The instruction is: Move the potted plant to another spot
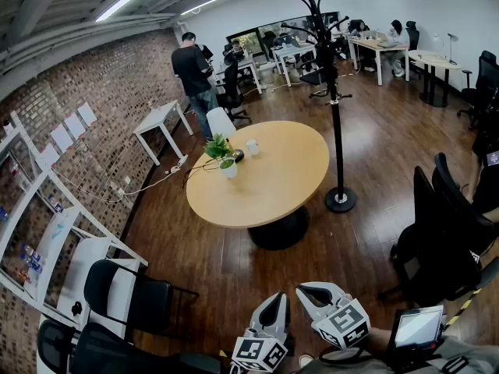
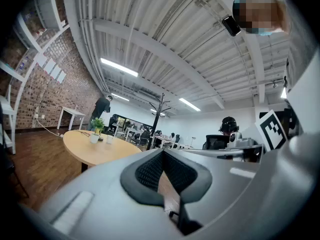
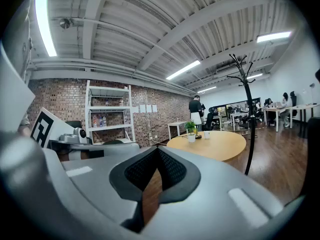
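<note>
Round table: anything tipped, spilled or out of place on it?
Nothing stands out. The potted plant stands upright near the far left edge of the round table, and the white cup stands upright beside it, not touching it. No spill shows on the tabletop.

Potted plant [image 1: 224,159] upright on rnd table [image 1: 274,187]

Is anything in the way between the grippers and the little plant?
Nothing visible blocks the way. Only bare floor lies between the left gripper, the right gripper and the round table. The potted plant sits toward the table's far side, with bare tabletop before it. The coat stand is off to the right.
</note>
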Tool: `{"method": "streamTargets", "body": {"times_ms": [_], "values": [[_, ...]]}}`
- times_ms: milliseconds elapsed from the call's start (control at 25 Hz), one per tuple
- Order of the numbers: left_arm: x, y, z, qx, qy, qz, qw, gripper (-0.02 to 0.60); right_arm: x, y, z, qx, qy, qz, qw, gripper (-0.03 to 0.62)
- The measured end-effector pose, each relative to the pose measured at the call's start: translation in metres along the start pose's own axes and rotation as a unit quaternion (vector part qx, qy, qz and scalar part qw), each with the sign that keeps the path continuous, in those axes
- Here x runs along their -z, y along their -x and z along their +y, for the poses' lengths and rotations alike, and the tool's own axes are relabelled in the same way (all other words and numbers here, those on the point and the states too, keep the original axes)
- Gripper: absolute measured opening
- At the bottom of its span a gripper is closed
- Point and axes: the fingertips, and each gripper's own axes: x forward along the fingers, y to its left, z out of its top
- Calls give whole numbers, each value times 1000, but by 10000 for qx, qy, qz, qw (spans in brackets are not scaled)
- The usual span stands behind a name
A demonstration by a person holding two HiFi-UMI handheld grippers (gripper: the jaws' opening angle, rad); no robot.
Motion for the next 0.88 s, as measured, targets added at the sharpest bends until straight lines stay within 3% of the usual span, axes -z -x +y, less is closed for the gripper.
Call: {"method": "streamTargets", "body": {"times_ms": [880], "values": [[-1,-56,-27,-270,-55,16,9996,0,-7,9,-59,-247,50,90,9996,6]]}}
